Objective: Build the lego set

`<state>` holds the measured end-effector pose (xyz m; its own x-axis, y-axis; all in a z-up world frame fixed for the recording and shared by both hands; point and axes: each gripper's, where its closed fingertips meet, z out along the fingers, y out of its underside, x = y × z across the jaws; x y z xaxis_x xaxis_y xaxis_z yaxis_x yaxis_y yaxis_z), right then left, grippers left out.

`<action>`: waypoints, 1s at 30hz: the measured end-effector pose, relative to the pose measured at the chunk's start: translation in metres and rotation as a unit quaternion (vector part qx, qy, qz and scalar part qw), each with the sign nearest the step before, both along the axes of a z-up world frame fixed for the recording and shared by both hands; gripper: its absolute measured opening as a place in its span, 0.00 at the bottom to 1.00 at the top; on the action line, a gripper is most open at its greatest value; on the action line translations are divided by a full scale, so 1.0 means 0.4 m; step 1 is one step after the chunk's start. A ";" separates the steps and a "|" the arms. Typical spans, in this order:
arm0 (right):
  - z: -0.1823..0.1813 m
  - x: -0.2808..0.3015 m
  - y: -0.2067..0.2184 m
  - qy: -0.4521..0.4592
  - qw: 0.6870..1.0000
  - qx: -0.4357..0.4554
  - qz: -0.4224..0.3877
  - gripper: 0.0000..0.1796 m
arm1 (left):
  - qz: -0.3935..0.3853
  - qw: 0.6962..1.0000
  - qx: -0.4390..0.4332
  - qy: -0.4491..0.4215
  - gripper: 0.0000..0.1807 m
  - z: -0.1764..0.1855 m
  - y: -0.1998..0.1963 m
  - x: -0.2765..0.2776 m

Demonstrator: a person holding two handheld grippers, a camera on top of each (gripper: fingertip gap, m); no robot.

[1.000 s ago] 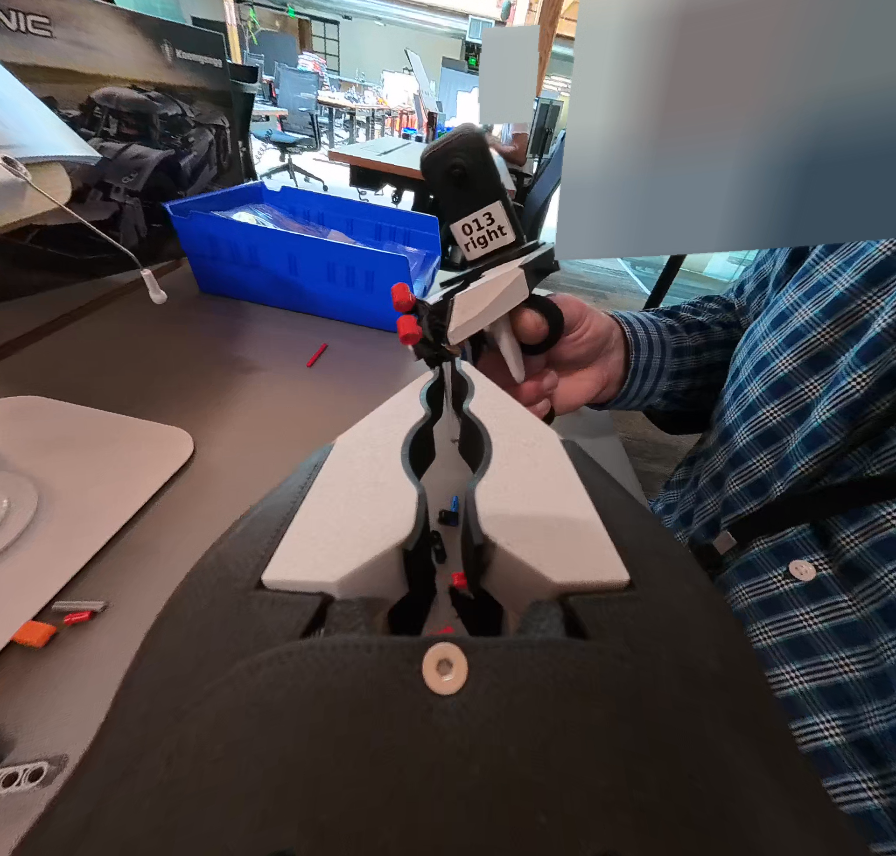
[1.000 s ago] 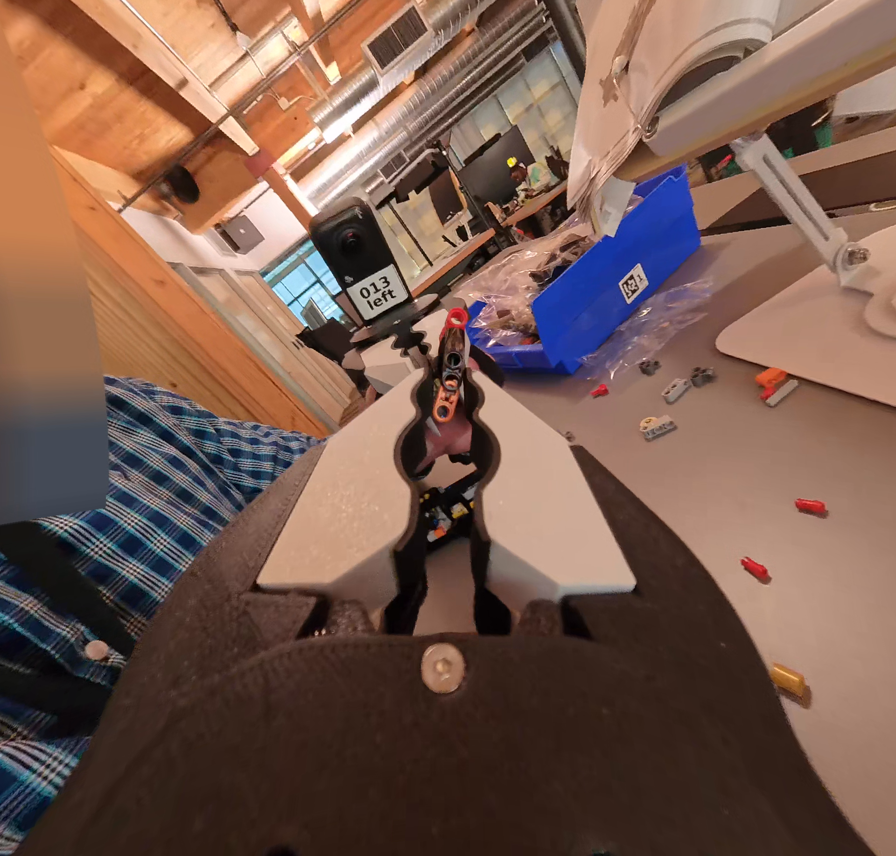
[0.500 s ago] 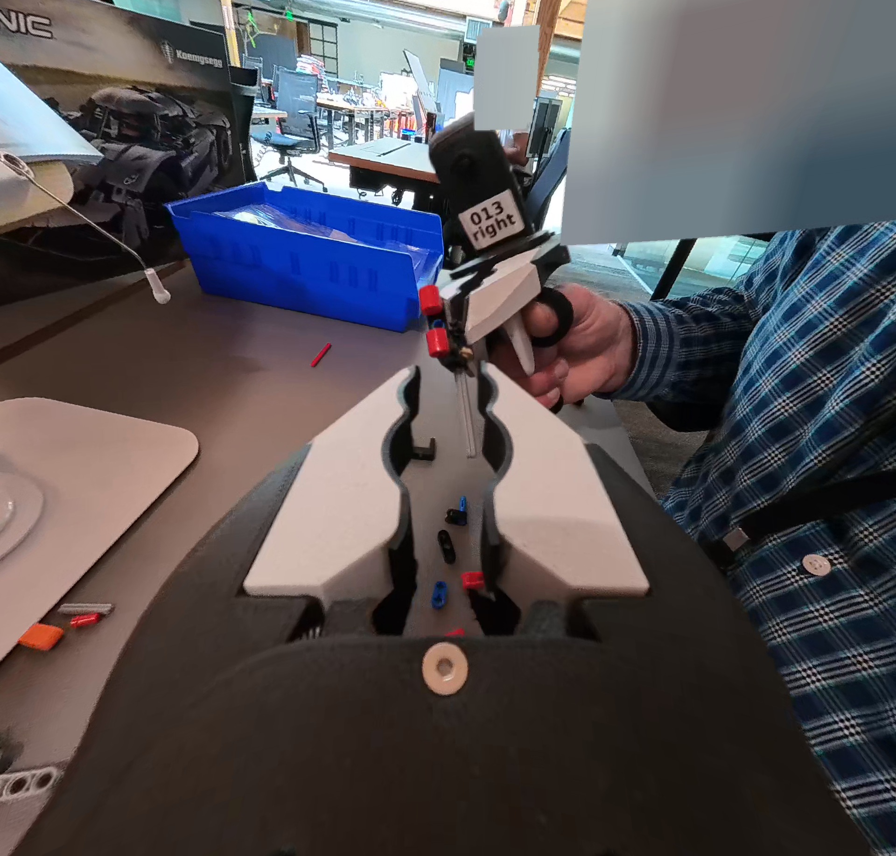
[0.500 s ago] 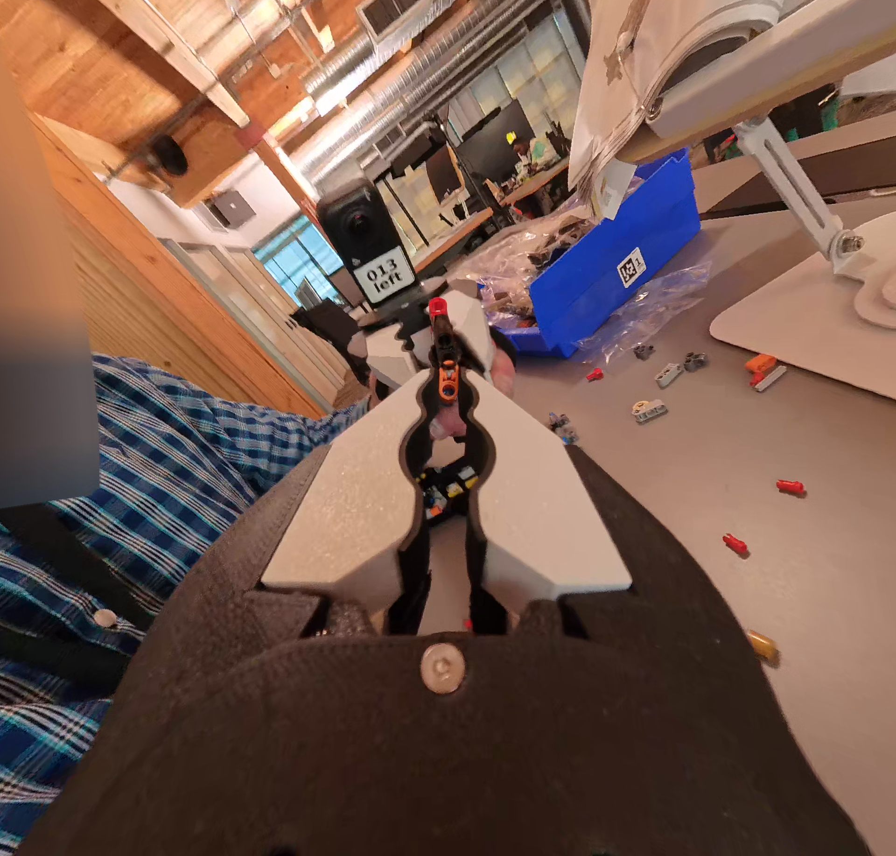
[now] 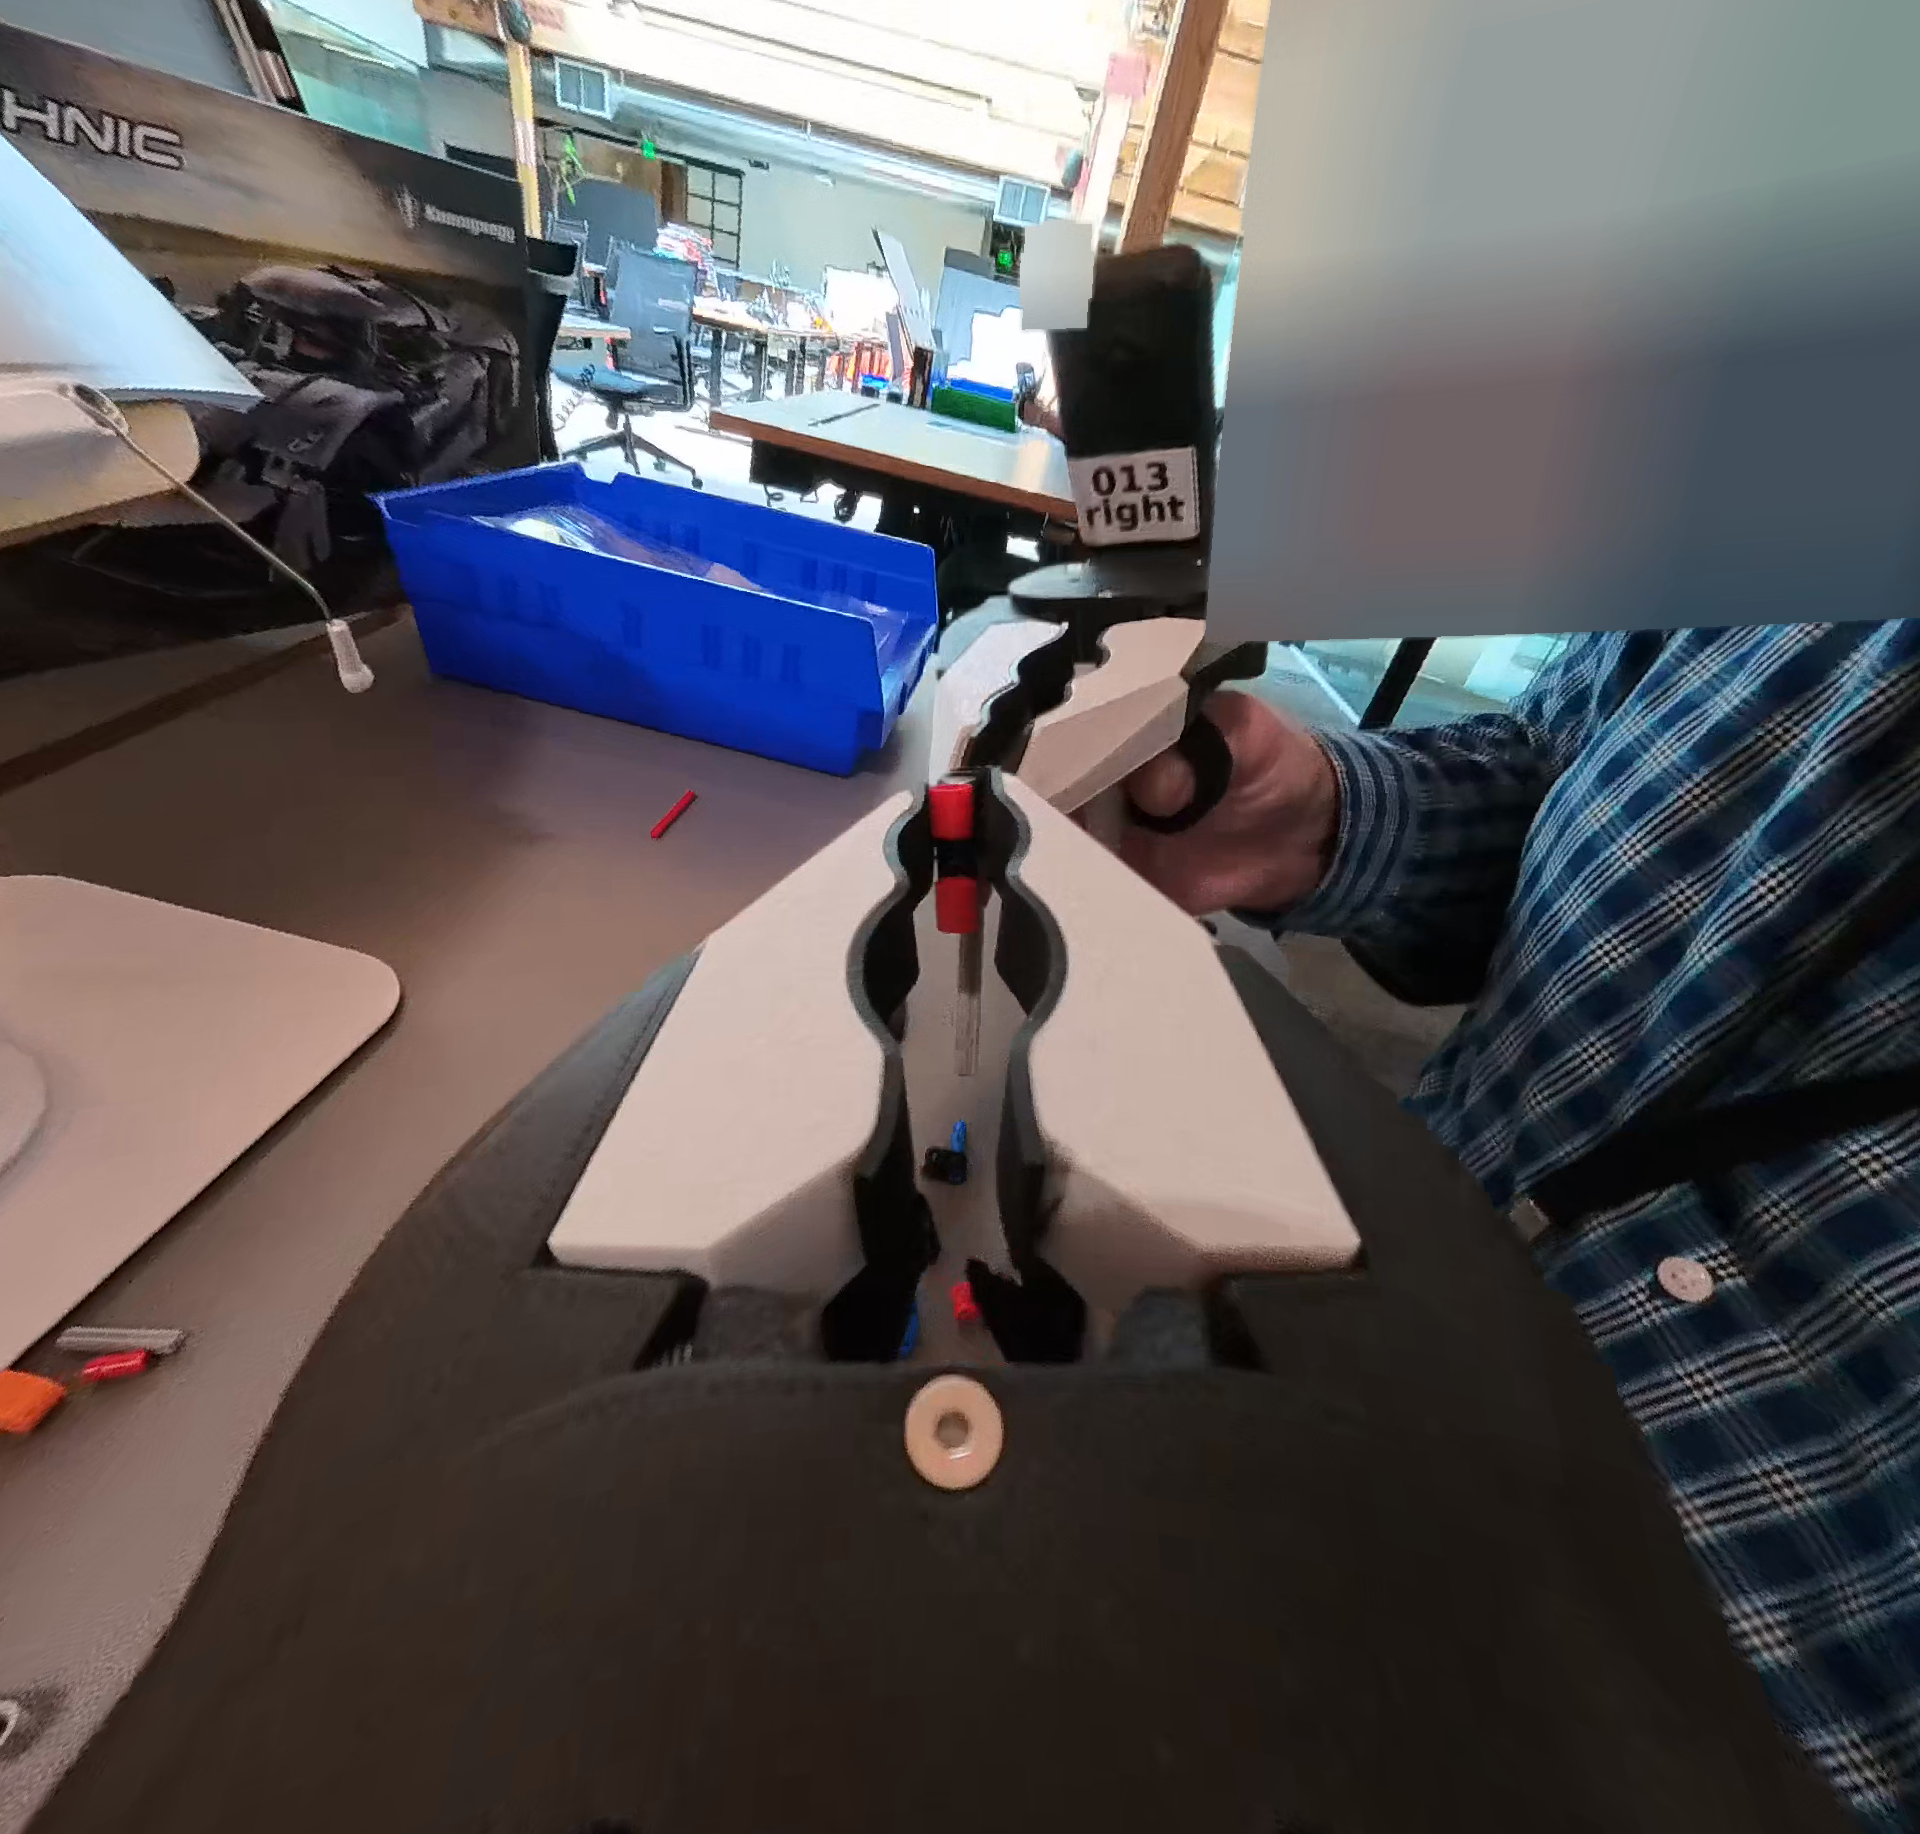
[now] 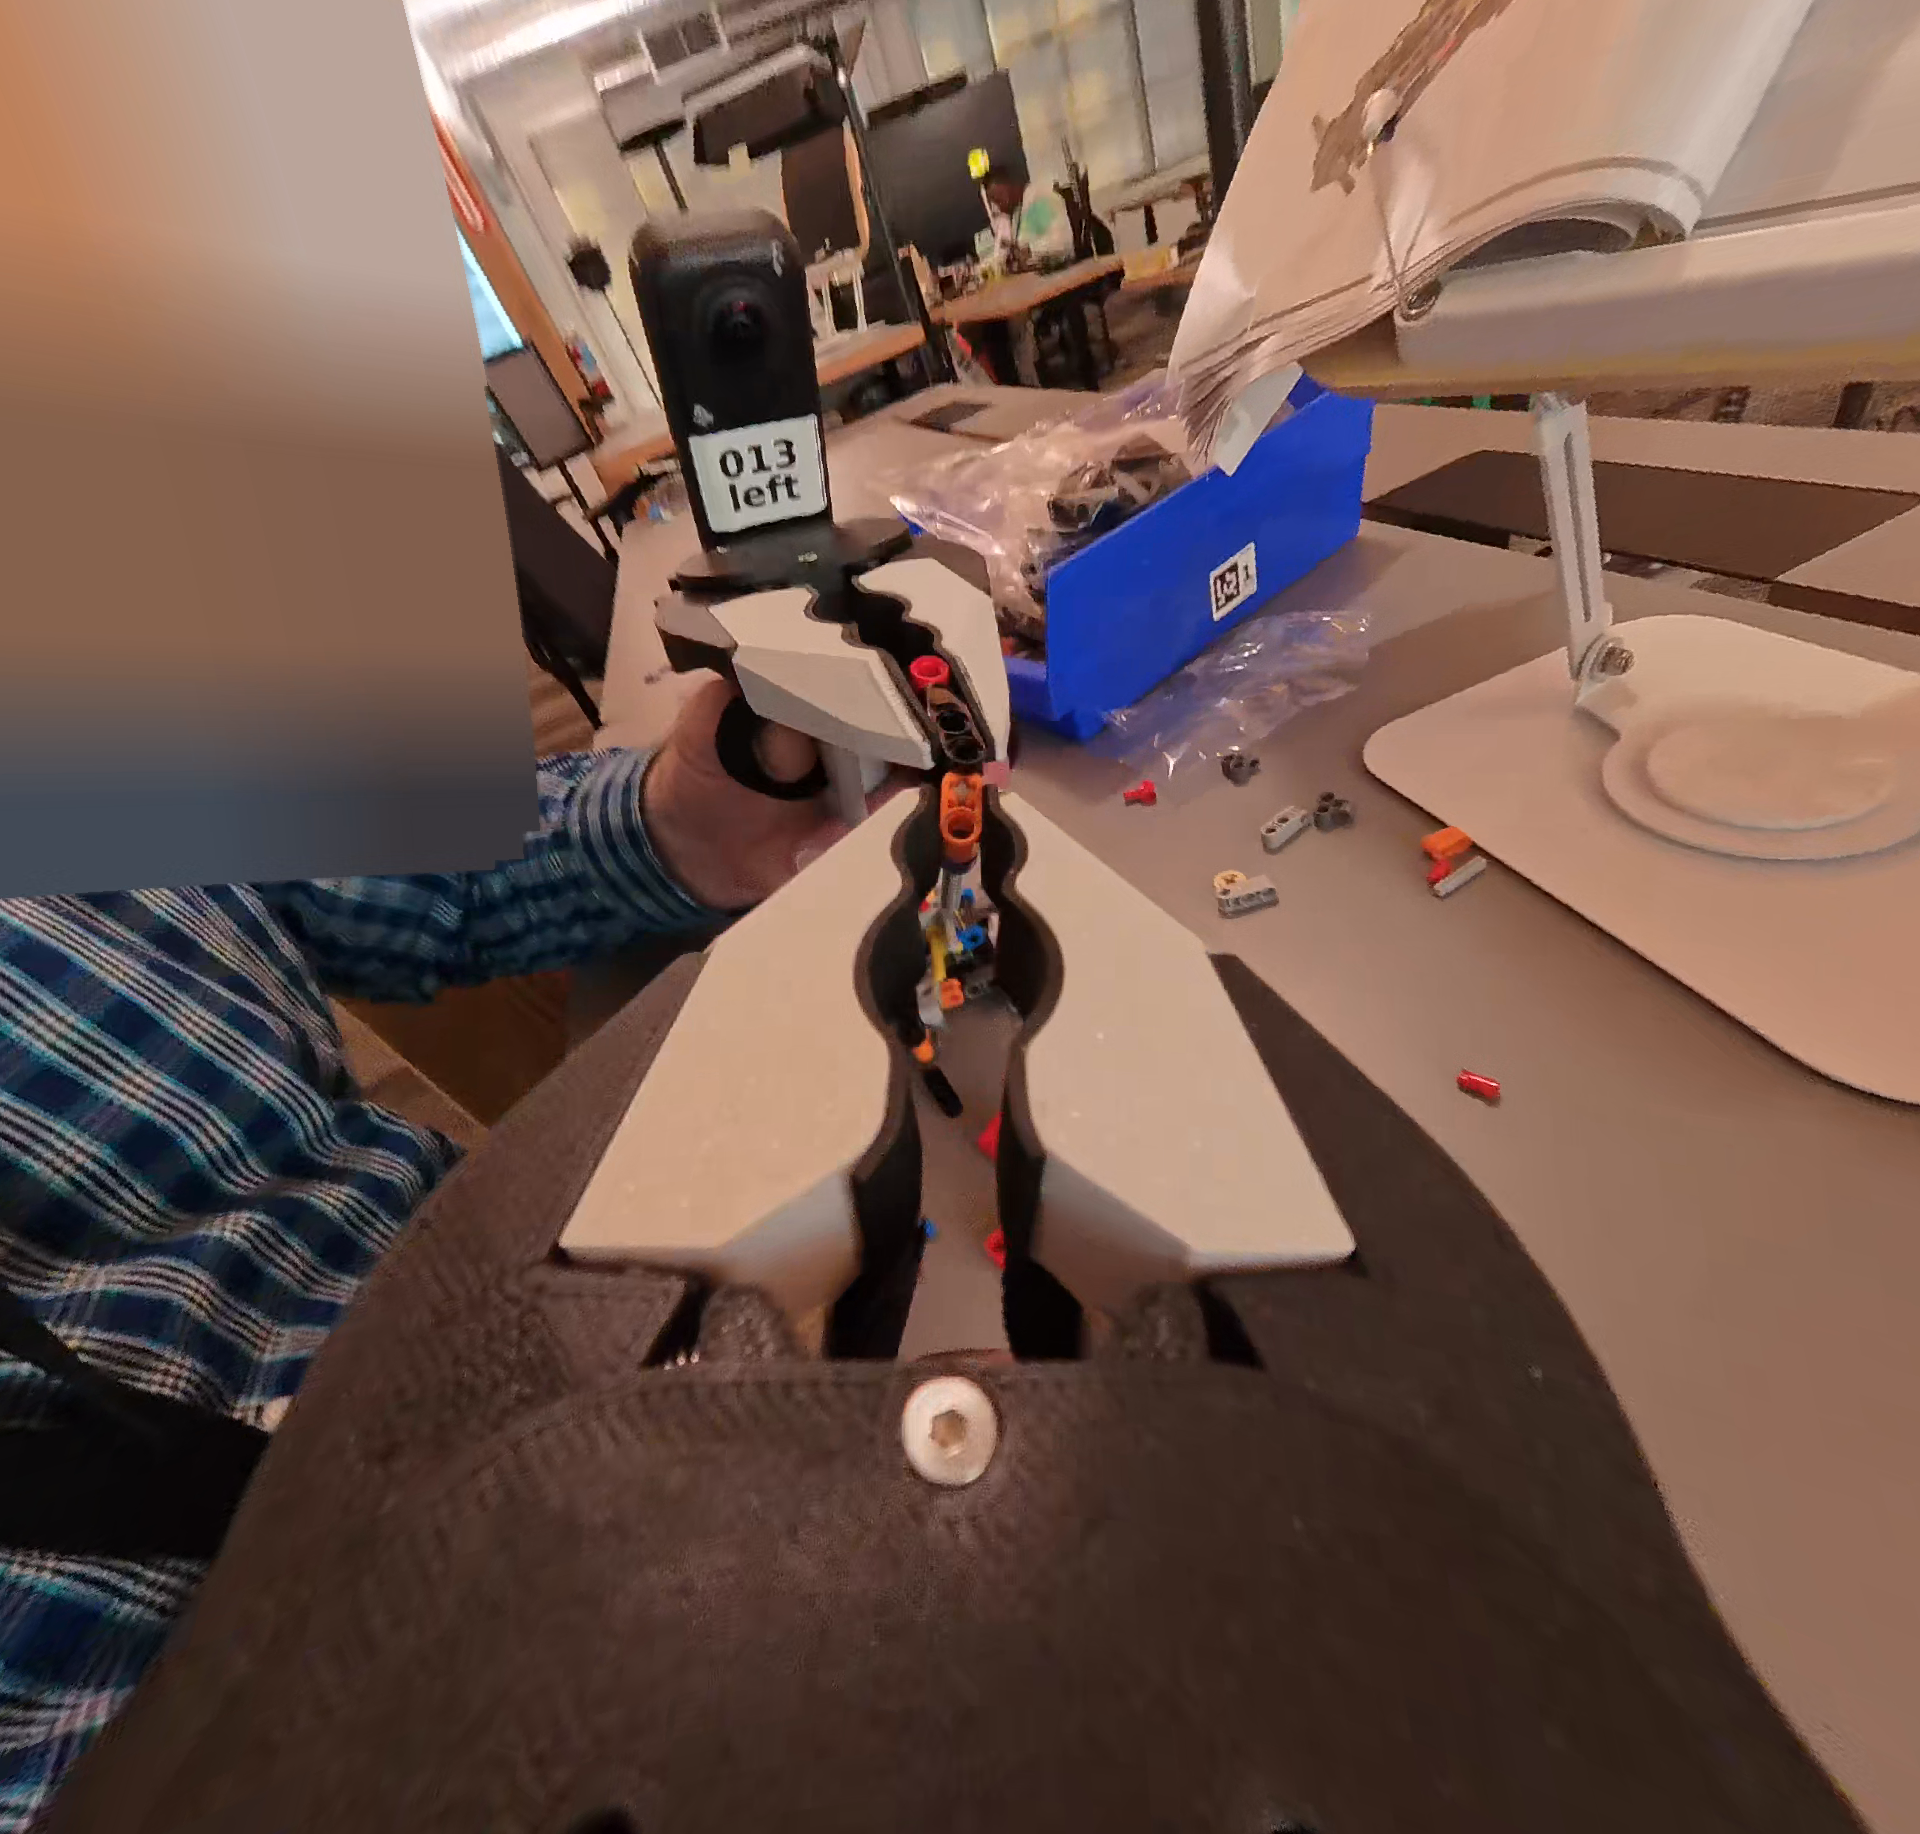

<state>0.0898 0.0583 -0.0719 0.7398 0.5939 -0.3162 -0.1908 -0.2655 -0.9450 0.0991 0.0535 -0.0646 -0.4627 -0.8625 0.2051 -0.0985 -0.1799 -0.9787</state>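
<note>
In the blue bin (image 6: 1195, 579), clear bags of seemingly dark pieces (image 6: 1081, 496).

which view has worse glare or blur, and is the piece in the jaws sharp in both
Left wrist view: bright windows behind wash out the ceiling; the red and black piece in the left gripper is sharp. Right wrist view: upper background is soft and smeared; the orange piece in the right gripper is crisp. Both bend straight lines at the edges.

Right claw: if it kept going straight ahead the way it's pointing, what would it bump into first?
Probably the left claw. The right claw, shut on an orange piece, points straight at it, and their tips look nearly touching, though depth is hard to judge.
</note>
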 end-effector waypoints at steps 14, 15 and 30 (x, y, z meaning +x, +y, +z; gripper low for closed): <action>0.023 0.009 0.005 0.023 0.998 0.027 -0.049 0.02 | 0.017 0.999 -0.037 -0.011 0.03 0.015 0.011 0.003; 0.027 0.008 0.006 0.010 0.998 0.034 -0.056 0.02 | 0.017 0.999 -0.044 -0.013 0.03 0.018 0.012 0.002; 0.017 0.015 0.031 -0.153 0.982 0.048 -0.104 0.02 | 0.056 0.997 -0.042 0.016 0.04 0.004 0.037 0.014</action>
